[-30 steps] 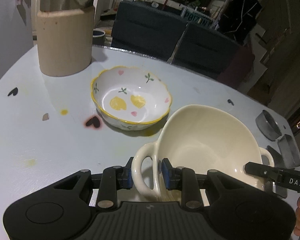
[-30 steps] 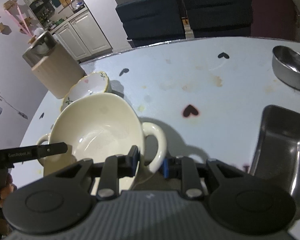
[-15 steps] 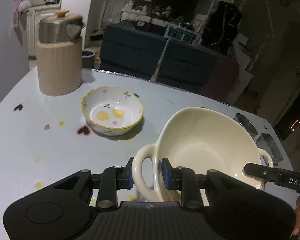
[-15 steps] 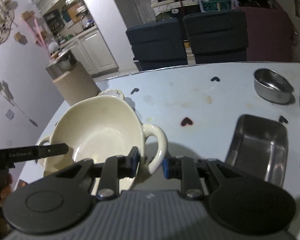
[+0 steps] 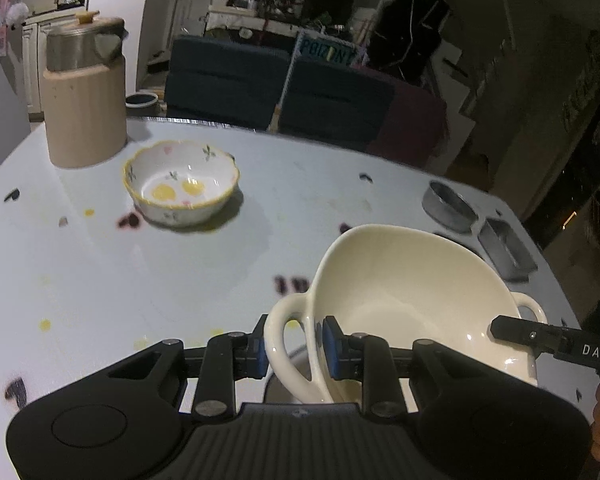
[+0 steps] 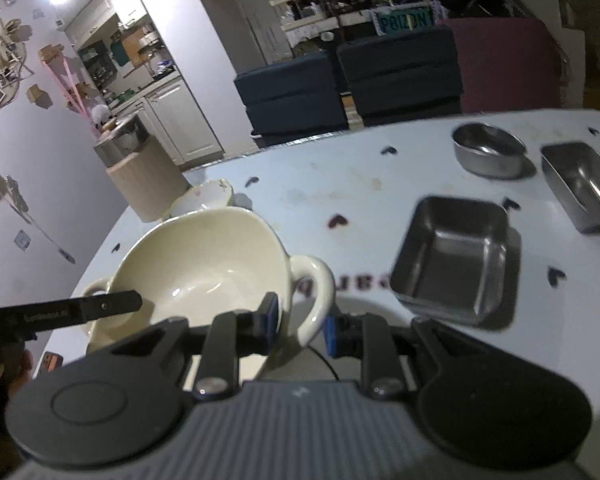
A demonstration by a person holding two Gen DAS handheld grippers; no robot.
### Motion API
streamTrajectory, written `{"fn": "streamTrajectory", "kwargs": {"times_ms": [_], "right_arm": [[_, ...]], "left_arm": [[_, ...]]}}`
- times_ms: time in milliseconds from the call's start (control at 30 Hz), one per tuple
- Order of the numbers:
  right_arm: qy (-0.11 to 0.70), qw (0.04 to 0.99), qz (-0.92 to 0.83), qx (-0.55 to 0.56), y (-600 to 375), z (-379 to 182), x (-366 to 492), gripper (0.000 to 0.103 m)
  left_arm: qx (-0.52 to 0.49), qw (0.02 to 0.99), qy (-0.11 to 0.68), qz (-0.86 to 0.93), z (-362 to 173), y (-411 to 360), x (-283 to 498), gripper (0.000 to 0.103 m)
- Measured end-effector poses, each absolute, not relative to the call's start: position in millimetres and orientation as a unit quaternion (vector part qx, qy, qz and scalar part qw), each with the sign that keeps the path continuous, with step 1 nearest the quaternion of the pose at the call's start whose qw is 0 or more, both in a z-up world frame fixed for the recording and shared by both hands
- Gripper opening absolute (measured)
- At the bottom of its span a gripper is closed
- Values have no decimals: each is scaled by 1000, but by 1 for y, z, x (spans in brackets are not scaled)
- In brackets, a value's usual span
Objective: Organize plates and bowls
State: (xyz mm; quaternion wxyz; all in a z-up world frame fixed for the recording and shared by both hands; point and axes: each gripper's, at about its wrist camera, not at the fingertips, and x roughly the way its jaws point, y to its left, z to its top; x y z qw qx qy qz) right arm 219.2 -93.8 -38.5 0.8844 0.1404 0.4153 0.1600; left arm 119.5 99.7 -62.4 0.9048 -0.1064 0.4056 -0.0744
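A cream two-handled bowl (image 5: 400, 296) (image 6: 204, 264) hangs above the pale table, held by both grippers. My left gripper (image 5: 294, 350) is shut on its left loop handle. My right gripper (image 6: 300, 322) is shut on the opposite handle, with the blue pads pinching the loop. A small white bowl (image 5: 182, 182) (image 6: 204, 198) with a yellow scalloped rim and flower pattern rests on the table, far left of the cream bowl. In the left wrist view a black finger of the right gripper reaches in from the right edge.
A beige ribbed canister with a metal lid (image 5: 84, 96) (image 6: 140, 172) stands at the table's far left. A round steel bowl (image 6: 488, 150) and two rectangular steel trays (image 6: 452, 256) (image 6: 584, 184) sit on the right side. Dark chairs (image 5: 284, 84) line the far edge.
Both grippers have pulled back and upward with the cream bowl. The flowered bowl and canister now look smaller and farther, and more of the steel trays shows.
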Motion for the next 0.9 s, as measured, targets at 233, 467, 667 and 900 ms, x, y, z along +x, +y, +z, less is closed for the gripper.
{"fn": "streamTrajectory", "kwargs": {"times_ms": [233, 467, 667, 900], "right_arm": [[445, 872, 145, 144, -99, -58, 198, 28], [471, 861, 144, 130, -89, -73, 184, 29], [491, 851, 143, 122, -80, -82, 180, 29], [496, 849, 142, 112, -77, -81, 180, 29]], "left_arm": [[-97, 895, 428, -83, -78, 99, 110, 28], [-102, 885, 445, -90, -101, 108, 102, 28], [-109, 878, 458, -87, -111, 114, 101, 29], [-115, 874, 465, -88, -118, 115, 106, 31]]}}
